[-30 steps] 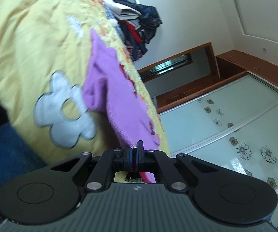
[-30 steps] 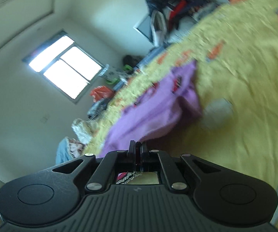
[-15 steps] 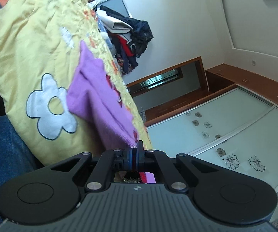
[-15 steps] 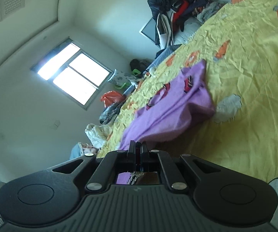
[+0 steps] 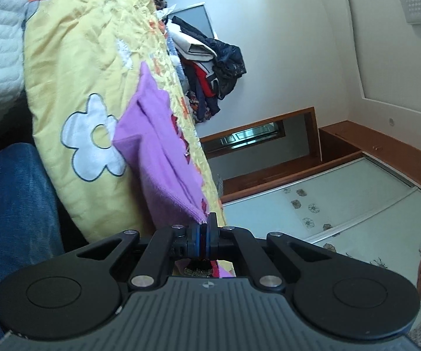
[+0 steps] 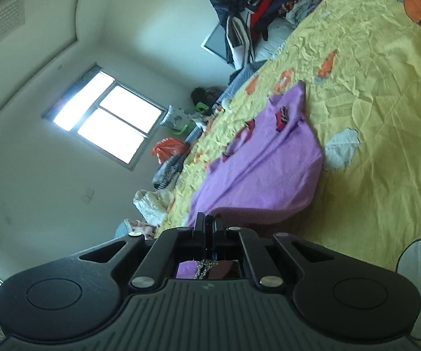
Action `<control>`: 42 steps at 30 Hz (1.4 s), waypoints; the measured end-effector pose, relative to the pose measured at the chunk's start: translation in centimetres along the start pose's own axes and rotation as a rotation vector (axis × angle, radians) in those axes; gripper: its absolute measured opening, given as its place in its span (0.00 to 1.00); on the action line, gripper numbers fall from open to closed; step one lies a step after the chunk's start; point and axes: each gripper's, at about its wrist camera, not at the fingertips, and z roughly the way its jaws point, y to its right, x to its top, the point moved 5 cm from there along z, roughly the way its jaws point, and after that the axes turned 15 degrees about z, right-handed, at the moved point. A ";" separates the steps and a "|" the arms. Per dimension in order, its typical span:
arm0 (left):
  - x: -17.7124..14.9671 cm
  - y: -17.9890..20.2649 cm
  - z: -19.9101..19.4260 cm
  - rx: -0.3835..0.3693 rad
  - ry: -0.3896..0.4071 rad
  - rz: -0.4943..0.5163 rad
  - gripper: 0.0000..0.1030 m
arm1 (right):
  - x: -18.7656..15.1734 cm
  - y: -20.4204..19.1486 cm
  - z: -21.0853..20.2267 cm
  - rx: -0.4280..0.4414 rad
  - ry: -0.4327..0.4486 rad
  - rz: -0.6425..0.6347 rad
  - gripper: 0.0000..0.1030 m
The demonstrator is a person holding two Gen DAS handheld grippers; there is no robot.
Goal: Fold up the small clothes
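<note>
The left claw point(image 5: 203, 231) is closed, its two fingers pressed together on a hem corner of the small purple fleece garment point(image 5: 163, 158). The right claw point(image 6: 207, 231) is likewise closed, pinching another edge of the same purple fleece garment point(image 6: 263, 172).

The garment lies on the yellow quilted bedspread point(image 5: 93, 64) of the bed, with its near edge raised off the fabric toward both claws. The far part rests flat on the bedspread point(image 6: 386, 117). Red and dark printed patches point(image 6: 282, 117) show on the upper side of the garment. In the right wrist view, the near side of the garment bulges in a rounded fold just beside a white flower appliqué point(image 6: 340, 147). In the left wrist view, a white flower appliqué with a dark outline point(image 5: 92, 137) sits just beside the garment.

A heap of dark and red clothes point(image 6: 254, 8) sits at the far end of the bed. A bright window point(image 6: 105, 117) is set in the wall. A sliding wardrobe door with flower prints point(image 5: 342, 204) stands beyond the bed.
</note>
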 end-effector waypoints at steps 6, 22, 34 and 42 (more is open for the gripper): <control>-0.4 0.3 -1.3 0.003 0.030 -0.022 0.02 | -1.4 0.3 -1.1 -0.045 -0.021 0.036 0.04; 3.7 -4.6 4.5 -0.035 0.115 -0.145 0.02 | 2.7 1.6 4.0 -0.052 -0.039 0.035 0.04; 13.1 -9.1 19.9 0.030 0.041 -0.115 0.02 | 15.6 9.0 17.5 -0.126 -0.033 0.202 0.04; 16.5 -10.7 23.8 0.052 0.040 -0.126 0.02 | 20.4 10.0 22.6 -0.141 -0.037 0.251 0.04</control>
